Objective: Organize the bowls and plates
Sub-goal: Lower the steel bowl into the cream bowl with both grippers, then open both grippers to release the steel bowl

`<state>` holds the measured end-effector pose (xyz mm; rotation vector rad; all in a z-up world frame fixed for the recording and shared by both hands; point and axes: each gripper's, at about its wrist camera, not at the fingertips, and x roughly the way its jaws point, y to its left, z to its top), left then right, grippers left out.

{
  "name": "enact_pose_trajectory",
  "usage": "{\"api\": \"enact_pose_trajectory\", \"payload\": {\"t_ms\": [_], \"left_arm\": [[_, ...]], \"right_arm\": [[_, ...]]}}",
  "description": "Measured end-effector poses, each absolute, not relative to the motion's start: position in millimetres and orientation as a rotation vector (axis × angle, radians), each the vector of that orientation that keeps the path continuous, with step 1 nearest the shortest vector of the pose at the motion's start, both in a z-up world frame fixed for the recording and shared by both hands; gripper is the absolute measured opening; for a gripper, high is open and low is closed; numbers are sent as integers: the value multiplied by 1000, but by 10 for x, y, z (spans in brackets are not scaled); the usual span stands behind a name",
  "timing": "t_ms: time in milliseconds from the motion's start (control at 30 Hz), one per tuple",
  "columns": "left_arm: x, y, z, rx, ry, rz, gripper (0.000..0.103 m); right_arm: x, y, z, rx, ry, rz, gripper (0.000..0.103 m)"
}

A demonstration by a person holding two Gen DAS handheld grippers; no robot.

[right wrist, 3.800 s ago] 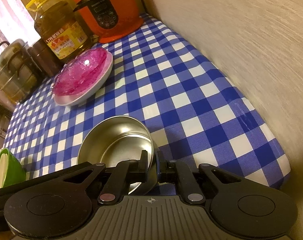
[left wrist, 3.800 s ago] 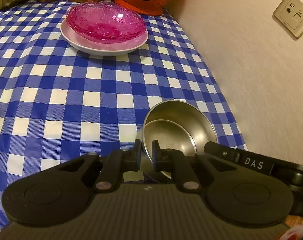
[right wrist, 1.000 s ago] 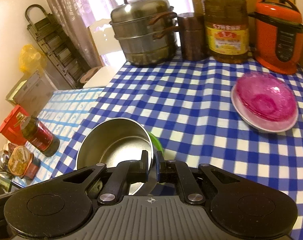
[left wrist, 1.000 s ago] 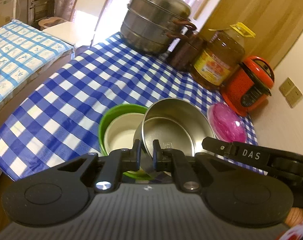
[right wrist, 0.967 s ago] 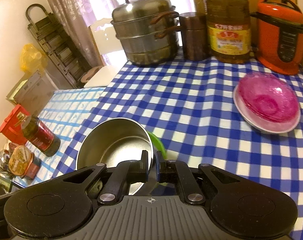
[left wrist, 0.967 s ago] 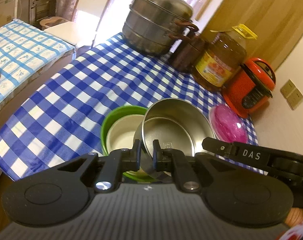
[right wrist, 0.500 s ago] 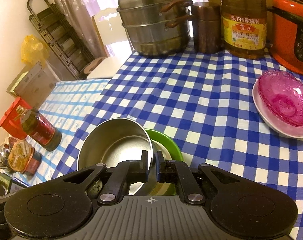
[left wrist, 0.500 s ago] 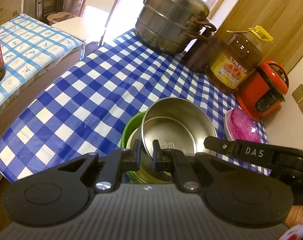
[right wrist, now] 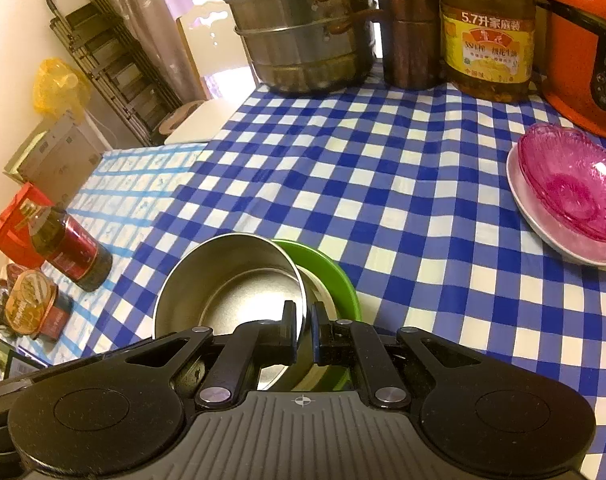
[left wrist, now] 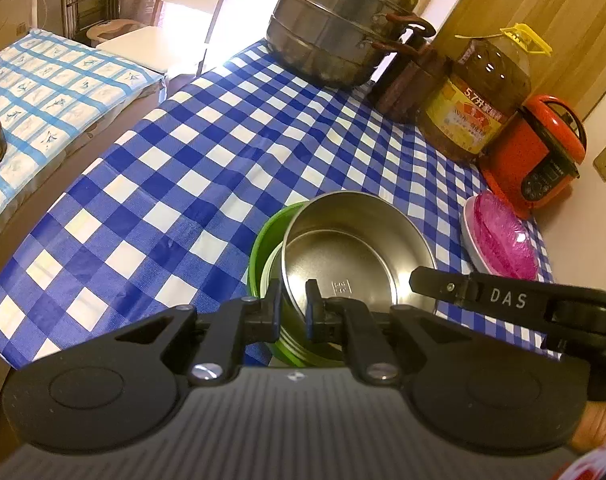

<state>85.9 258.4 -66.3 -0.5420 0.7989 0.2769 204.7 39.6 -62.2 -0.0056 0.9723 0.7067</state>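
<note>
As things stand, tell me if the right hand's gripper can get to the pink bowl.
Probably not yet: the right gripper has its jaws shut on the steel bowl rim over the green bowl. The checked cloth toward the pink bowl lies bare.

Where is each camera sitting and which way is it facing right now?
Left wrist: sits on the left gripper, looking down along its fingers at the steel bowl over the green bowl; the right gripper's arm crosses at right.
Right wrist: sits on the right gripper, clamped on the same steel bowl, facing the steamer pot.
Shared: both bowls, pink dish, oil bottle, checked tablecloth.
</note>
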Motion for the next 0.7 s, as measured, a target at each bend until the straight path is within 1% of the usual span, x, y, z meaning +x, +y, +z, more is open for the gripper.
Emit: {"api": "enact_pose_trajectory", "payload": {"t_ms": [333, 500, 567, 600, 633, 667, 700], "left_arm": [[914, 2541, -719, -495, 822, 272, 10], [898, 2531, -679, -475, 807, 275, 19], [843, 2558, -655, -484, 776, 276, 20], [817, 2578, -644, -487, 764, 281, 21], [794, 2601, -640, -488, 757, 288, 21], [778, 2627, -641, -491, 751, 294, 22], [768, 2661, -652, -498, 751, 298, 22]], "right_arm": [[2060, 363, -690, -5, 982, 710, 8], [2085, 281, -685, 50, 987, 723, 8], [2079, 224, -648, 68, 965, 717, 10], [2081, 195, -634, 79, 958, 712, 14], [2084, 164, -623, 90, 953, 704, 24], [2088, 141, -614, 99, 949, 698, 30], [2092, 115, -610, 110, 946, 693, 42]]}}
